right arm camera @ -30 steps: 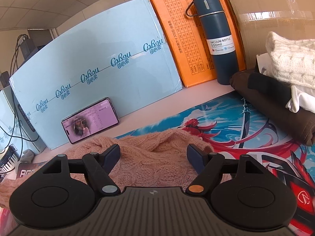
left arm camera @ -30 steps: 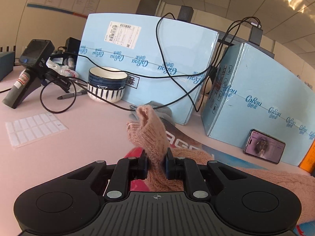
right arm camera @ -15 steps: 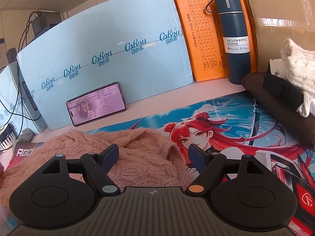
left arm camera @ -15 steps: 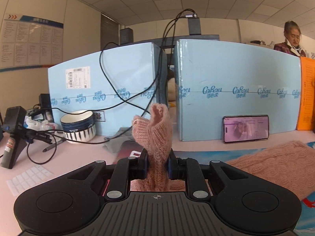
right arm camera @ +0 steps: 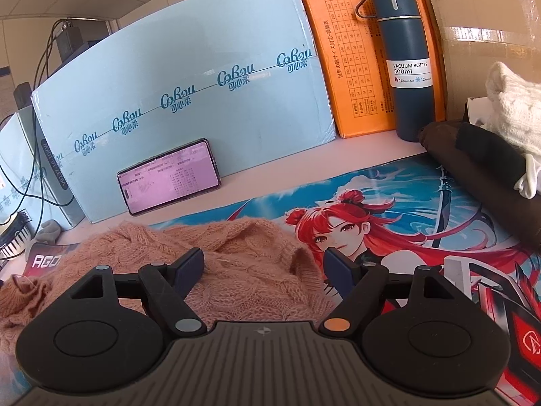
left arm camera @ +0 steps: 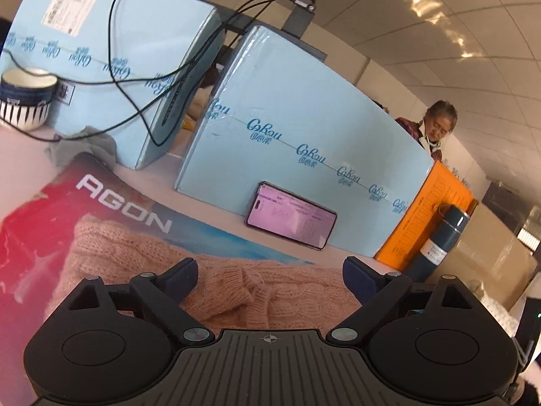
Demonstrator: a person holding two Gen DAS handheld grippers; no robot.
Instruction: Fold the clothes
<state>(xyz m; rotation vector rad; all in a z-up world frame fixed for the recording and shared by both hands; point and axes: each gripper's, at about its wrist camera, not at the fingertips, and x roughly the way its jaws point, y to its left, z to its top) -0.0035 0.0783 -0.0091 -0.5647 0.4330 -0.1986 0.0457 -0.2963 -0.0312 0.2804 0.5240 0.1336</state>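
Overall, the printed desk mat [right arm camera: 405, 203] carries the pink knitted sweater [right arm camera: 236, 257], which lies crumpled on its left part, below the phone [right arm camera: 169, 177] propped against the blue box [right arm camera: 189, 101]. The left gripper [left arm camera: 270, 274] is opening, jaws wide above the knit, pads clear of it. The right gripper [right arm camera: 265, 265] stands wide, holding nothing, over the sweater's right edge. A dark flask [right arm camera: 405, 67] stands upright by the orange box [right arm camera: 341, 50].

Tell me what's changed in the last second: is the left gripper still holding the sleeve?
No. The left gripper has let go; its jaws are opening, and the sleeve it held up now lies on the pink sweater. The right gripper stays open over the sweater; phone and bottle unmoved.
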